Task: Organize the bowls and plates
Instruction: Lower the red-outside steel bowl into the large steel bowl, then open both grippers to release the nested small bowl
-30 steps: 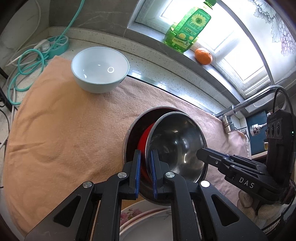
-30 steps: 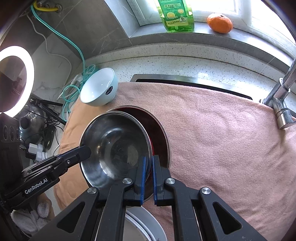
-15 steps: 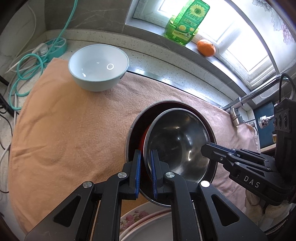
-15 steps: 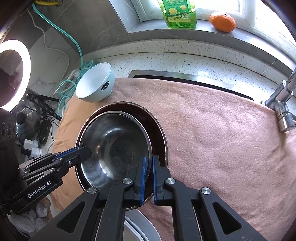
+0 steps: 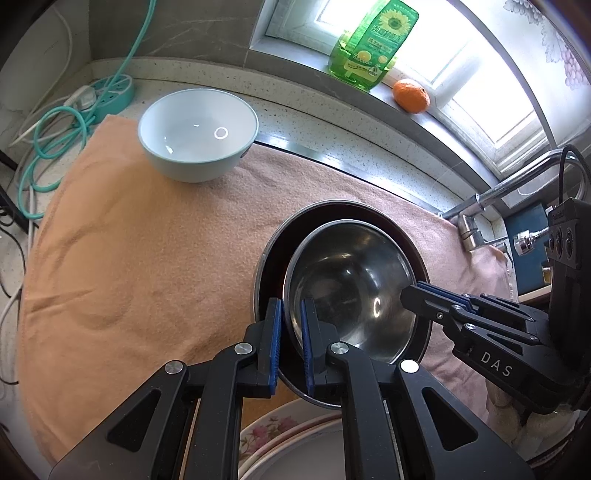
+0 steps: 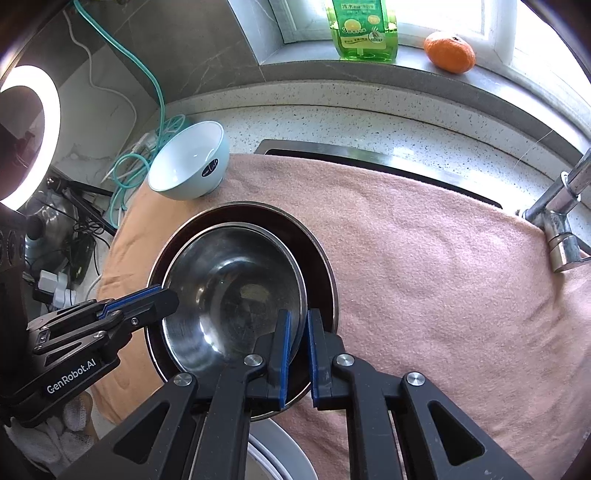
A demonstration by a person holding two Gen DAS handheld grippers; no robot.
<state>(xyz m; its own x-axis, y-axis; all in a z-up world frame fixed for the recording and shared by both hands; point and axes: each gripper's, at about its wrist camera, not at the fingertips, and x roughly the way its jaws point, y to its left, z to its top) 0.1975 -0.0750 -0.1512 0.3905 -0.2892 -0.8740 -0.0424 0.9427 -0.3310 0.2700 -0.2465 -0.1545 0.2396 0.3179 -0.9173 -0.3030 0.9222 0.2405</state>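
Left wrist view shows, from left to right: a pale blue bowl (image 5: 198, 134) standing on the peach towel (image 5: 122, 258), then the steel bowl (image 5: 351, 284) sitting inside a larger dark bowl (image 5: 271, 254). The left gripper (image 5: 291, 341) is clamped on the steel bowl's near rim. The right gripper (image 6: 297, 349) pinches the opposite rim, its jaws starting to open.

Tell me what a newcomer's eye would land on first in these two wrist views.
The shiny steel bowl, nested in a larger dark-rimmed bowl on the pink towel, with the left hand-held gripper and right hand-held gripper each clamped on opposite sides of its rim. Next, the pale blue bowl at the towel's far left corner, and the green bottle and orange on the sunlit windowsill.
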